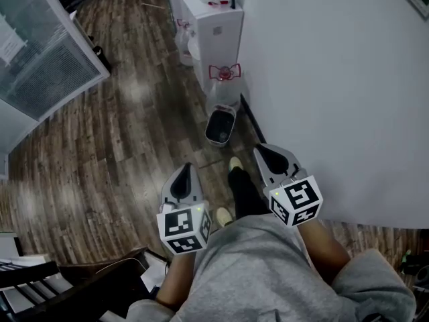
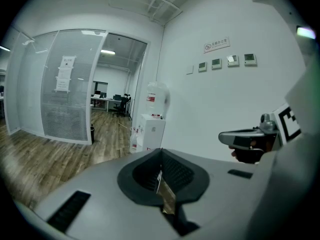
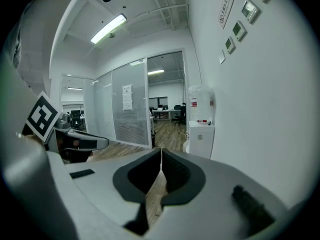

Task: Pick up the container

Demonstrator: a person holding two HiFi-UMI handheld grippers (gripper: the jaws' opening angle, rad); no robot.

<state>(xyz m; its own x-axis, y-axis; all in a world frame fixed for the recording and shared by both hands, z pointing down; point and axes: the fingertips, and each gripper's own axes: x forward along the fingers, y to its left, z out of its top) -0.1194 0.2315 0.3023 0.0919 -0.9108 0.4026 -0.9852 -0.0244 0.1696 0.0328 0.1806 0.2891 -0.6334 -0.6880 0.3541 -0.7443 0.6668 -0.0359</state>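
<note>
Claws both clenched on nothing: left claw [image 1: 186, 173], right claw [image 1: 263, 154]; container [image 1: 220, 126] sits ahead beside wall [image 1: 335, 79]

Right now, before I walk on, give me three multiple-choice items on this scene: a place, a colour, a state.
1. Where is the dark container? A. on the wood floor by the wall B. on a desk C. on a shelf
2. The water dispenser cabinet is: A. red B. white C. black
3. The left gripper and right gripper are: A. shut, empty B. wide open C. gripping a cup
Answers: A, it stands on the floor near the dispenser; B, its front is white; A, both gripper views show jaws together with nothing between.
</note>
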